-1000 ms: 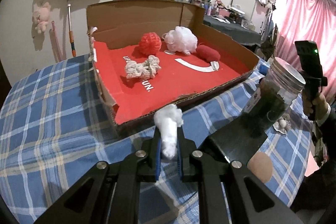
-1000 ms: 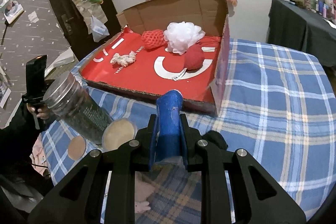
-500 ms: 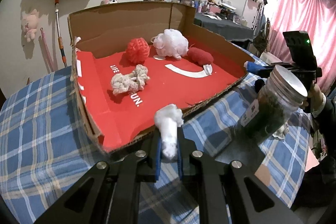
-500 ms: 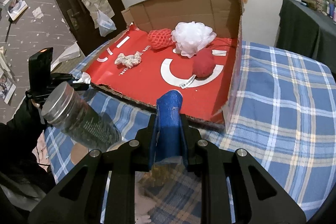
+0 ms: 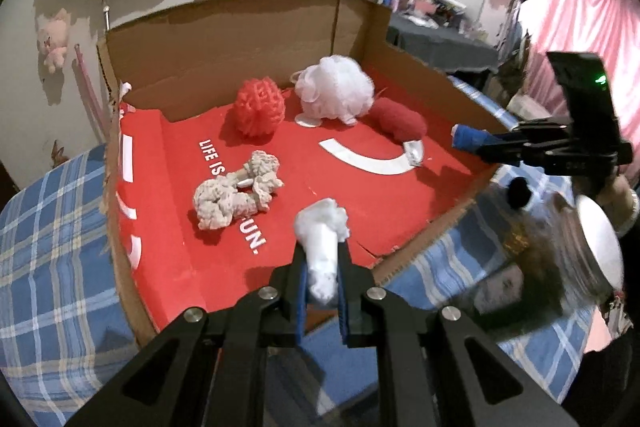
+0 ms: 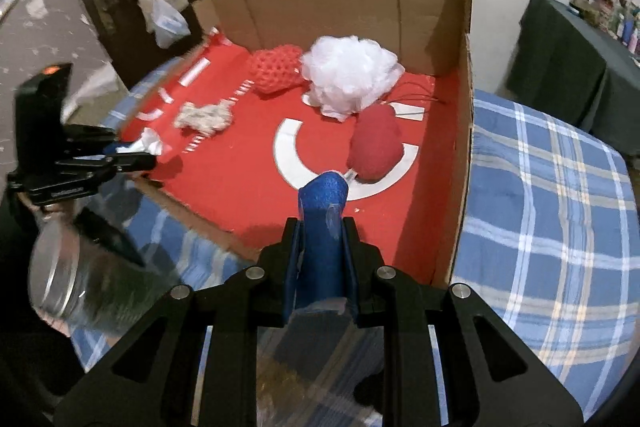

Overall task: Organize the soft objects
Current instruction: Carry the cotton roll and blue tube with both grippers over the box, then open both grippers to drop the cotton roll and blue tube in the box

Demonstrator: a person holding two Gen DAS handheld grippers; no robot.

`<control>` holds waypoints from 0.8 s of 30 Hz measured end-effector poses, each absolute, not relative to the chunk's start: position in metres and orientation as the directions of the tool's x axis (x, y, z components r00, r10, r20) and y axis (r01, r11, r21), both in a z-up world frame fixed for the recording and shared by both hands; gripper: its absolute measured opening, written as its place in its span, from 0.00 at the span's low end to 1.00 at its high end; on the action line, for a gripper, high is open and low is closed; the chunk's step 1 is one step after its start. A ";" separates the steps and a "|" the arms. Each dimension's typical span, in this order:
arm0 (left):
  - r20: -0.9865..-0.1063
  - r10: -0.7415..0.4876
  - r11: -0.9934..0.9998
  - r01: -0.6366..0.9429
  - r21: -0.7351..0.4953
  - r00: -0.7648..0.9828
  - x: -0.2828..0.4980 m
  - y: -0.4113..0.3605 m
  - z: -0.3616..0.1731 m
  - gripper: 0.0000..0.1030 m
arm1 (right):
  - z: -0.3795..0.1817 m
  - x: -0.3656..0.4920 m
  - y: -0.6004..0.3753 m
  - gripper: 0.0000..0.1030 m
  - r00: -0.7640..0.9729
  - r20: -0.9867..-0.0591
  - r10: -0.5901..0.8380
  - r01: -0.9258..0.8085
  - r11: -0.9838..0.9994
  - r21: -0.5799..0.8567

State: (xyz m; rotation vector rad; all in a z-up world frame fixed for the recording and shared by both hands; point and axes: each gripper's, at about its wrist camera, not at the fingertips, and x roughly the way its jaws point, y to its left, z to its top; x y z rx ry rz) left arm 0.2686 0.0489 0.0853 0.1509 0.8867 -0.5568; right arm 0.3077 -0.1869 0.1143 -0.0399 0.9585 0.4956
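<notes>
Both loads have advanced over the red-lined cardboard box. We keep the left hand-held gripper pinching white fluff, the right hand-held gripper pinching a blue foam roll, ready for dropping inside.

Inside the open cardboard box with its red floor, a red knitted ball and a white mesh puff sit side by side near the back wall. A dark red plush lump lies by the right wall. A beige rope knot rests toward the front left. A white fluffy wad and a blue foam roll hang over the front edge, each pinched upright.
</notes>
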 end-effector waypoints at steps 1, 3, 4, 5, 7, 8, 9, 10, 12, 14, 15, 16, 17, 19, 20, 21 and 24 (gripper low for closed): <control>-0.779 -0.382 0.855 0.511 -0.093 0.497 0.273 0.046 0.084 0.12 | 0.114 0.310 -0.185 0.19 0.472 -0.799 0.373 -0.420 0.892 0.168; -0.795 -0.356 0.864 0.498 -0.080 0.491 0.279 0.042 0.081 0.13 | 0.113 0.316 -0.179 0.20 0.477 -0.821 0.314 -0.408 0.906 0.110; -0.805 -0.339 0.871 0.486 -0.072 0.487 0.283 0.040 0.080 0.13 | 0.113 0.318 -0.178 0.20 0.475 -0.826 0.302 -0.405 0.909 0.100; -0.812 -0.326 0.877 0.475 -0.069 0.484 0.287 0.039 0.078 0.13 | 0.112 0.322 -0.176 0.20 0.463 -0.834 0.302 -0.405 0.908 0.104; -0.823 -0.315 0.884 0.462 -0.073 0.473 0.293 0.039 0.076 0.13 | 0.112 0.325 -0.173 0.20 0.449 -0.844 0.293 -0.405 0.909 0.100; -0.828 -0.301 0.889 0.453 -0.065 0.472 0.297 0.038 0.074 0.13 | 0.112 0.325 -0.169 0.20 0.451 -0.849 0.275 -0.407 0.910 0.079; -0.832 -0.285 0.894 0.444 -0.052 0.477 0.299 0.037 0.073 0.13 | 0.112 0.325 -0.165 0.20 0.456 -0.853 0.252 -0.414 0.909 0.047; -0.835 -0.274 0.898 0.438 -0.045 0.476 0.301 0.038 0.072 0.13 | 0.111 0.326 -0.162 0.20 0.455 -0.856 0.245 -0.419 0.907 0.037; -0.844 -0.264 0.902 0.429 -0.044 0.468 0.306 0.038 0.069 0.14 | 0.107 0.328 -0.155 0.20 0.444 -0.870 0.213 -0.418 0.908 0.009; -0.849 -0.243 0.906 0.423 -0.027 0.468 0.308 0.036 0.066 0.14 | 0.103 0.329 -0.150 0.20 0.446 -0.877 0.178 -0.416 0.909 -0.027; -0.851 -0.237 0.907 0.421 -0.021 0.468 0.309 0.036 0.065 0.15 | 0.100 0.331 -0.148 0.20 0.446 -0.882 0.152 -0.414 0.909 -0.052; -0.855 -0.230 0.908 0.418 -0.017 0.465 0.309 0.035 0.063 0.15 | 0.099 0.332 -0.146 0.20 0.446 -0.884 0.141 -0.412 0.909 -0.062; -0.857 -0.227 0.909 0.417 -0.015 0.463 0.311 0.034 0.062 0.16 | 0.098 0.333 -0.145 0.20 0.445 -0.888 0.117 -0.406 0.910 -0.083; -0.859 -0.218 0.910 0.415 -0.007 0.464 0.311 0.034 0.060 0.16 | 0.096 0.335 -0.144 0.21 0.451 -0.888 0.089 -0.402 0.909 -0.112; -0.859 -0.218 0.910 0.416 -0.007 0.463 0.310 0.034 0.059 0.18 | 0.094 0.335 -0.144 0.21 0.450 -0.890 0.077 -0.404 0.906 -0.126; -0.860 -0.215 0.910 0.414 -0.005 0.462 0.311 0.033 0.059 0.19 | 0.093 0.335 -0.143 0.21 0.448 -0.892 0.065 -0.408 0.902 -0.139; -0.859 -0.214 0.911 0.412 -0.004 0.465 0.311 0.031 0.058 0.23 | 0.090 0.334 -0.142 0.33 0.449 -0.893 0.039 -0.415 0.894 -0.170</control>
